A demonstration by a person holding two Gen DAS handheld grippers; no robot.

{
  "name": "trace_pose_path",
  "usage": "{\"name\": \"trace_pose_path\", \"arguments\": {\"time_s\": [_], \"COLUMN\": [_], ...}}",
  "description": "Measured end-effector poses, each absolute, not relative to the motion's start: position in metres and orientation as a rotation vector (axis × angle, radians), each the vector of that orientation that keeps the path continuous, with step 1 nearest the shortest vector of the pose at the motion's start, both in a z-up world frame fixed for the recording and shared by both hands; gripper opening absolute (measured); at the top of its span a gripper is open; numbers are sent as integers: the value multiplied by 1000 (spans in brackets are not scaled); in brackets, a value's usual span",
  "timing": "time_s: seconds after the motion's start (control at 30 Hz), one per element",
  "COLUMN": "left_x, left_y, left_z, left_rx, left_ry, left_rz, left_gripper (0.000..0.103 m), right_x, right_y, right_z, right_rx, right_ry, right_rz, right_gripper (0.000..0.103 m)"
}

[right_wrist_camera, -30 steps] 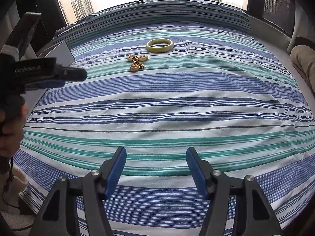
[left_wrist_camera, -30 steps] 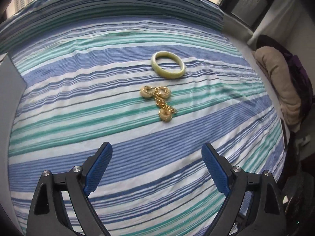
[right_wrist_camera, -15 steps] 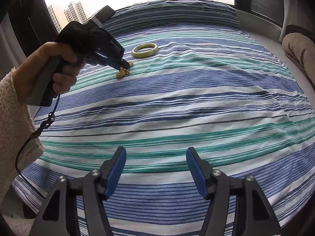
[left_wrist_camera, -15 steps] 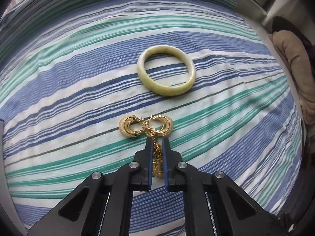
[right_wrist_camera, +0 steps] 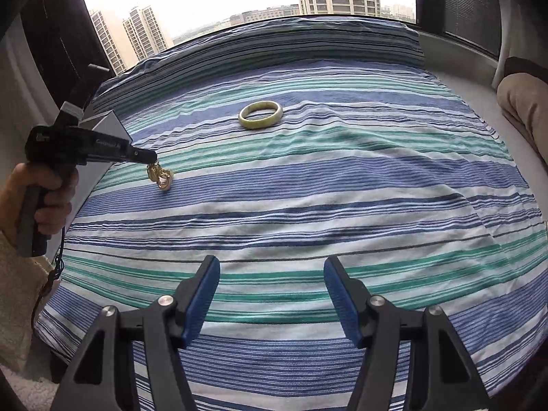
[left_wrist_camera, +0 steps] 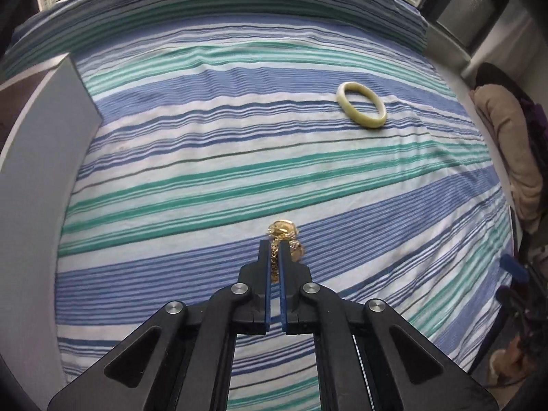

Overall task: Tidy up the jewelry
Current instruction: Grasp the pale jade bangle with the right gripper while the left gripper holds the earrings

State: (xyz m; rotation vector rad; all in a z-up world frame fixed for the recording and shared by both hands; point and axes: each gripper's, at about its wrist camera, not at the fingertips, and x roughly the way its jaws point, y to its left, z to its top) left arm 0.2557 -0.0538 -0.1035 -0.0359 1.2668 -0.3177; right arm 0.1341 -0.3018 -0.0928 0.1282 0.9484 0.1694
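My left gripper (left_wrist_camera: 273, 245) is shut on the gold chain jewelry (left_wrist_camera: 283, 232), whose gold rings dangle past the fingertips above the striped bedsheet (left_wrist_camera: 205, 178). In the right wrist view the same left gripper (right_wrist_camera: 150, 158) sits at the left, held by a hand, with the gold jewelry (right_wrist_camera: 160, 175) hanging below its tip. The pale green bangle (left_wrist_camera: 361, 109) lies flat on the sheet, far right of the left gripper; it also shows as the bangle (right_wrist_camera: 261, 114) at the middle back. My right gripper (right_wrist_camera: 272, 291) hovers open over the near sheet, nothing between its fingers.
A grey open box (left_wrist_camera: 41, 130) stands at the left edge of the bed, close to the left gripper; its corner (right_wrist_camera: 109, 126) shows behind that gripper. A beige cushion (left_wrist_camera: 507, 144) lies off the right edge. Windows run along the back.
The left gripper closed on the gold jewelry, lifted it off the sheet and carried it left, away from the bangle, toward the grey box. The right gripper rose slightly, still open.
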Motion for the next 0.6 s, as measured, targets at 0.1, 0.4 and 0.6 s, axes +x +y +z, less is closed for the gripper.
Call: {"name": "trace_pose_path", "arguments": {"time_s": [0.1,0.4,0.6], "left_x": [238,189,172], "left_y": [-17,48,57], "left_z": [-114,-120,-121], "left_rx": [-61,-140,-168], "left_ry": [1287,1294,1283], "left_rz": [-268,-191,-199], "left_gripper": [2,2,2], "right_x": [179,367,415], "right_y": [-296,-218,-195], "right_z": [-74,-107,-142], "right_rx": [83,-244,-304], "right_ry": [963,1062,1135], "right_rz": [221,383,385], "right_gripper": [64,64,57]}}
